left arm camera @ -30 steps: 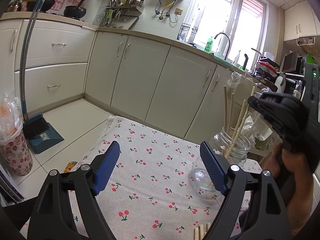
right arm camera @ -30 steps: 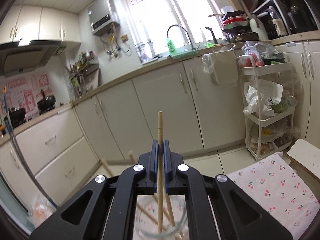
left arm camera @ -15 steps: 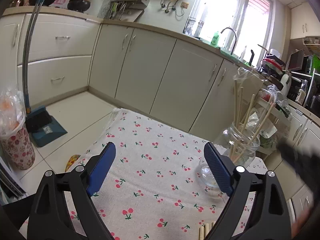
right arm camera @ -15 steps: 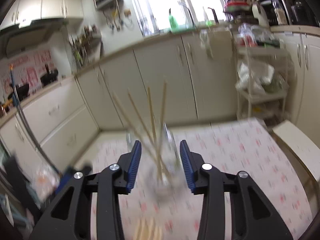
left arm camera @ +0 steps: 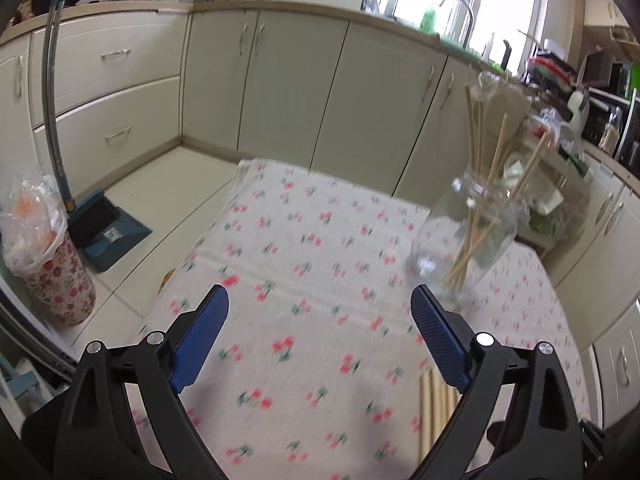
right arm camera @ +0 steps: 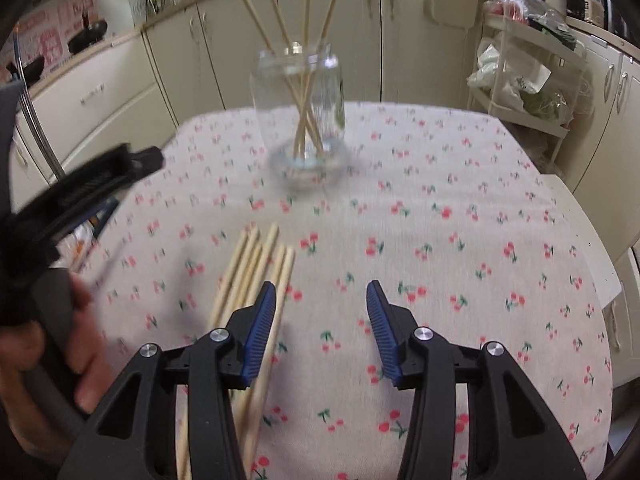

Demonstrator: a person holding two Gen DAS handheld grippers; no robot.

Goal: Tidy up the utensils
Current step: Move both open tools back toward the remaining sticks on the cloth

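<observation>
The right gripper (right arm camera: 321,300) hangs above the counter (right arm camera: 460,216) with its jaws spread and nothing between them. Their inner faces are ribbed blue pads (right arm camera: 378,320) set on glossy black plastic arms with round silver rivets. A loose bundle of pale wooden chopsticks (right arm camera: 256,268) lies flat on the cloth, just beside and partly beneath the left jaw, the round blunt ends fanned slightly and pointing away from the jaws. Straight ahead of the jaws, well apart from them, stands a clear glass jar (right arm camera: 300,108) with a wide rounded base and a narrower mouth. Several more chopsticks (right arm camera: 306,40) stand in it, leaning outward and crossing near the bottom.

The left gripper (left arm camera: 320,304) also has its jaws spread wide and empty. From its view the jar (left arm camera: 464,232) sits ahead of and just beyond the right jaw. The ends of the flat chopsticks (left arm camera: 434,404) show low down, just inside that same jaw.

The counter wears a soft woven cloth (left arm camera: 312,264), off-white with small red cherries and green leaves. In the right wrist view the left gripper's black body appears to the left of the jaws, blurred, gripped by the person's left hand (right arm camera: 60,356).
</observation>
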